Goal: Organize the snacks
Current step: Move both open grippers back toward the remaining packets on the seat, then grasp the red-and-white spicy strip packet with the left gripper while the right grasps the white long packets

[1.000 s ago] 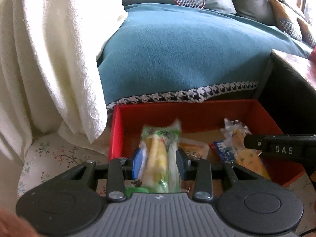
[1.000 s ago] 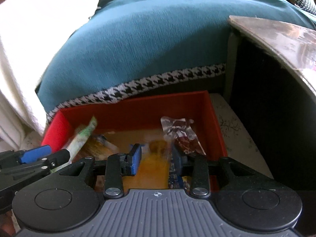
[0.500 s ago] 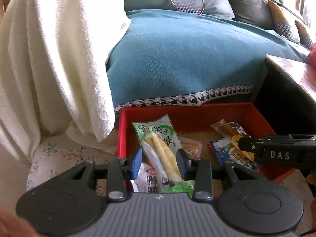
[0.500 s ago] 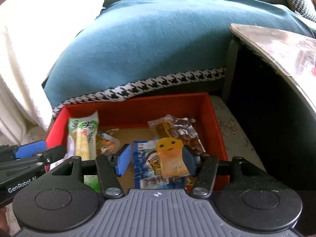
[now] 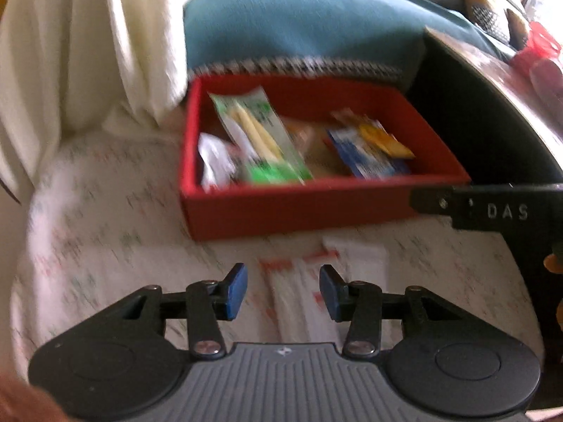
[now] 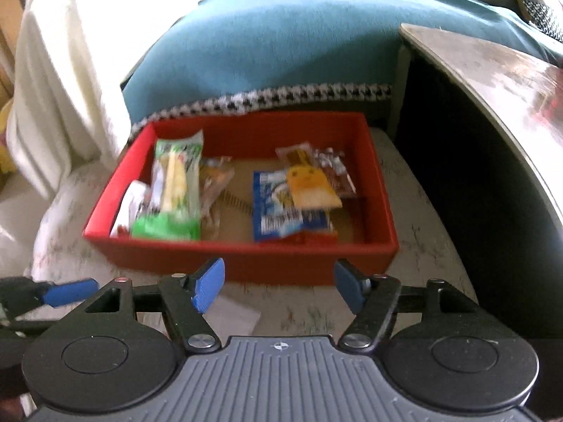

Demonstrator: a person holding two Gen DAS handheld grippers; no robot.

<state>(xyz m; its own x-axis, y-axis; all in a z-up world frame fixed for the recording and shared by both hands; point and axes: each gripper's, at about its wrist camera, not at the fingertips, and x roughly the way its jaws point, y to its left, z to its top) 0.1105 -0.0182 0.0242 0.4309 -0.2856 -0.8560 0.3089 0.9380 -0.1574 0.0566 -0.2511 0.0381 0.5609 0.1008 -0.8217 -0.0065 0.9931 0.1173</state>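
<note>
A red box (image 5: 302, 207) (image 6: 242, 258) sits on a floral cloth and holds several snack packets. A green packet with yellow sticks (image 5: 257, 133) (image 6: 174, 190) lies at its left side. A blue packet (image 6: 285, 211) (image 5: 366, 156) with a yellow one (image 6: 309, 188) on top lies at the right. My left gripper (image 5: 283, 290) hovers in front of the box, its jaws opening and empty, over white and red sachets (image 5: 316, 292) on the cloth. My right gripper (image 6: 279, 285) is at the box's near wall, its jaws opening and empty.
A teal blanket with a houndstooth hem (image 6: 281, 38) covers the sofa behind the box. A cream towel (image 5: 81, 45) hangs at the left. A dark table with a worn top (image 6: 492, 81) stands at the right. A white slip (image 6: 235, 314) lies under the right gripper.
Both grippers let go of their packets, which now lie in the box, and drew back toward the near side. The whole box has come into view.
</note>
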